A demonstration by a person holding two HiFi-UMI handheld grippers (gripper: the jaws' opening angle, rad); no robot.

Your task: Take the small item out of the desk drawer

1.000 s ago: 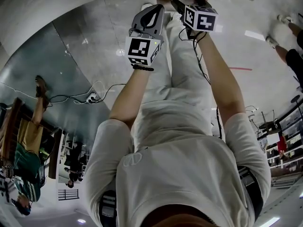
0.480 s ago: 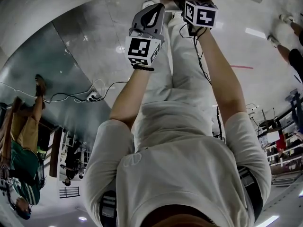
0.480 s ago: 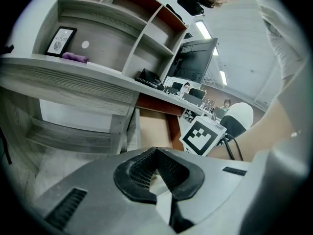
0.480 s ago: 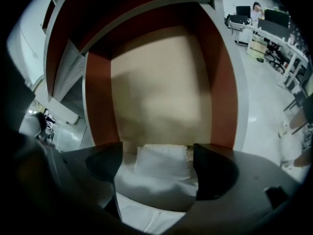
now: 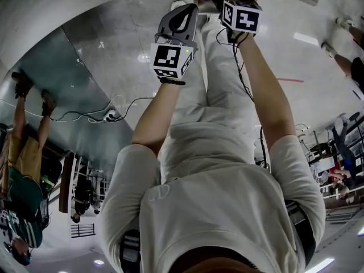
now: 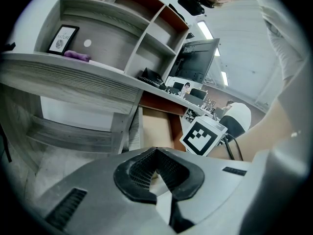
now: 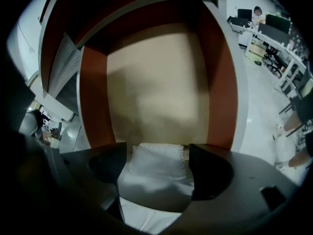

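Right gripper (image 7: 157, 153) points steeply down into the open drawer (image 7: 93, 97). Its jaws stand apart and have just been closing, with the small white packet (image 7: 156, 169) between them. Each pad is just beside an edge of the packet. No firm pinch is evident, so I read it as not yet gripped.

Left gripper (image 6: 156, 153) is closed on nothing. It is held outside the drawer, to the left, below the edge of the grey wood counter (image 6: 73, 77).

Risks, as judged:
- The packet looks thin and soft. If the jaws close too high they may meet over it, or catch only a fold that slips free on the lift.
- If the jaws go too low, the tips may scrape or jam on the drawer floor.
- An off-centre pinch could let the packet swing and catch on a drawer wall on the way out.
- A soft body may buckle between the pads instead of seating flat.

Item notes: white, roughly rectangular and pillow-like, with a fine crimped or stitched border along its far and right edges. The surface is matt and no print is legible. It lies flat on the tan drawer floor, about midway between the reddish-brown left and right walls, at the near end of what the right gripper view shows. The rest of the floor in view is bare.
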